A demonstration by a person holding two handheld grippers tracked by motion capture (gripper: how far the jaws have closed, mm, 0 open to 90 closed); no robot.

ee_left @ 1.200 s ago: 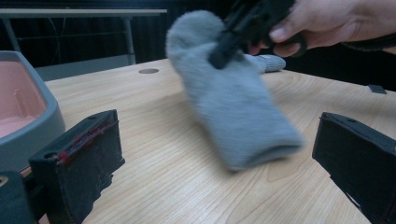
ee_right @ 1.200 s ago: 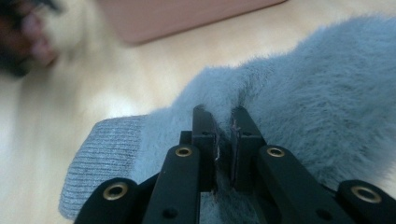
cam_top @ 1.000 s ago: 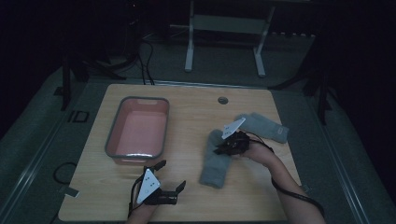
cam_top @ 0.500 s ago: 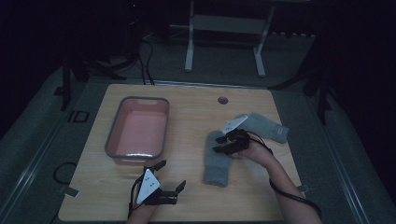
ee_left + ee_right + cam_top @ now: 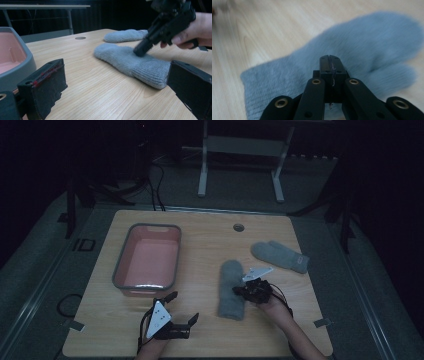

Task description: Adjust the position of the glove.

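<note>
A grey mitten lies flat on the wooden table, cuff toward me. My right gripper is shut, its jaws having just closed, and its joined tip rests on the middle of the mitten. I see no fabric pinched between the jaws, just a stray thread. The left gripper view shows that tip touching the mitten. A second grey mitten lies farther back on the right. My left gripper stands open and empty near the table's front edge.
A pink tray with a grey rim sits at the left of the table, close to my left gripper. A round cable hole is near the far edge. A metal stand is on the floor beyond.
My right gripper has moved from beside the far mitten toward me and lower, onto the near mitten's middle. The left gripper has stayed put.
</note>
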